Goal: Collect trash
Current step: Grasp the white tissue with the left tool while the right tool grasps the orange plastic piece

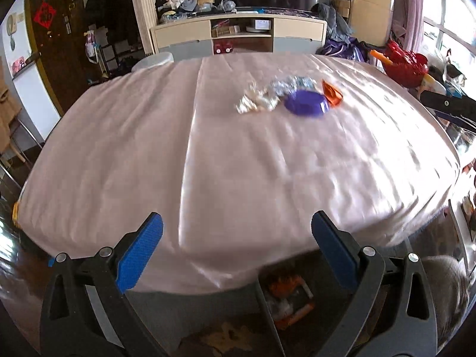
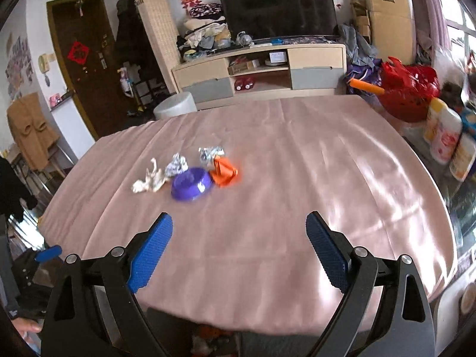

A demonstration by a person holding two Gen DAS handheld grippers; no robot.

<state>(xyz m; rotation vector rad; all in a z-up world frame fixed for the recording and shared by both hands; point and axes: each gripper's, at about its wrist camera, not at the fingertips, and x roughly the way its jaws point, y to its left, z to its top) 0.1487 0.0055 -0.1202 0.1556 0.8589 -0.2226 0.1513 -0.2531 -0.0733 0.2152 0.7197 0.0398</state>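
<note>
A purple bowl (image 1: 306, 103) (image 2: 192, 183) sits on the pink tablecloth (image 1: 208, 163) (image 2: 282, 178). Around it lies trash: a crumpled white paper (image 1: 251, 101) (image 2: 148, 180), a silver foil wad (image 1: 282, 87) (image 2: 177, 165), a second foil wad (image 2: 210, 153) and an orange wrapper (image 1: 332, 92) (image 2: 224, 172). My left gripper (image 1: 237, 229) is open and empty over the table's near edge, well short of the bowl. My right gripper (image 2: 239, 227) is open and empty over the near part of the table, the bowl ahead to its left.
A TV cabinet (image 2: 258, 71) stands beyond the table. A red basket (image 2: 410, 92) and bottles (image 2: 446, 136) stand at the right. A white stool (image 2: 175, 105) is behind the table's far left. A box with orange items (image 1: 290, 300) is under the near edge.
</note>
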